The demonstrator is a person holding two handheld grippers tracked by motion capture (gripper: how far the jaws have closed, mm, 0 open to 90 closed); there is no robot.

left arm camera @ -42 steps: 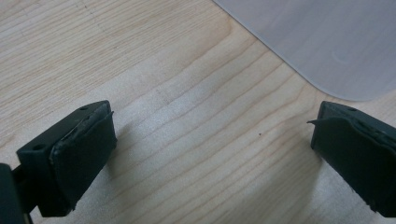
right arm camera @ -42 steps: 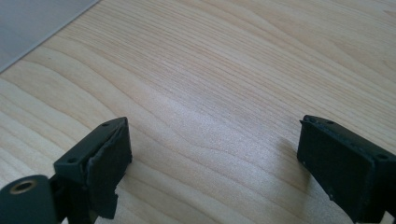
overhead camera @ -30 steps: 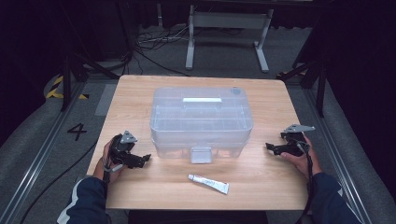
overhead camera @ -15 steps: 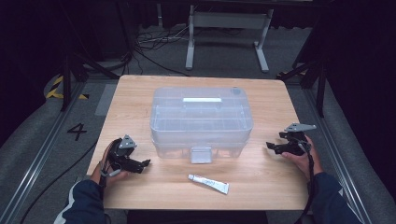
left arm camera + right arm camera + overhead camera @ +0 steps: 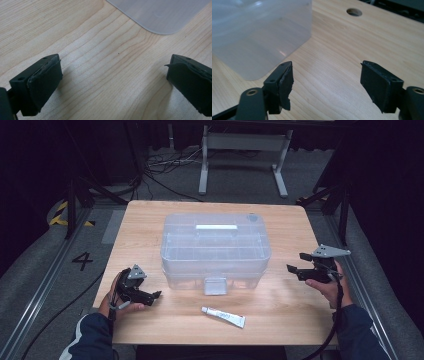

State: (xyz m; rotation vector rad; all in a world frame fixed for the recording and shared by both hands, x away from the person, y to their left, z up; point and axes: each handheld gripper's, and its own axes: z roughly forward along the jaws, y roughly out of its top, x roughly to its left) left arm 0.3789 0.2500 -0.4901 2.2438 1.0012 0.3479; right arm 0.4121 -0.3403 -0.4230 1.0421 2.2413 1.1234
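Observation:
A translucent plastic box [image 5: 215,247] with a lid and a front latch [image 5: 216,285] stands shut in the middle of the wooden table [image 5: 290,310]. A small white tube [image 5: 223,316] lies in front of it. My left gripper [image 5: 154,295] rests low at the front left, open and with nothing in it; its view [image 5: 113,67] shows bare wood and a rounded translucent corner of the box [image 5: 160,15]. My right gripper [image 5: 296,262] hovers right of the box, aimed at the box's side [image 5: 257,37]. It [image 5: 327,71] is open, its jaws have just been closing slightly, and nothing is between them.
A round hole [image 5: 354,11] pierces the tabletop beyond the box's right side. The table's right edge [image 5: 325,285] lies close under my right hand. A metal stand [image 5: 245,150] and cables lie on the floor behind the table.
My right gripper has lifted a little above the table beside the box. The left gripper, the box and the tube have stayed where they were.

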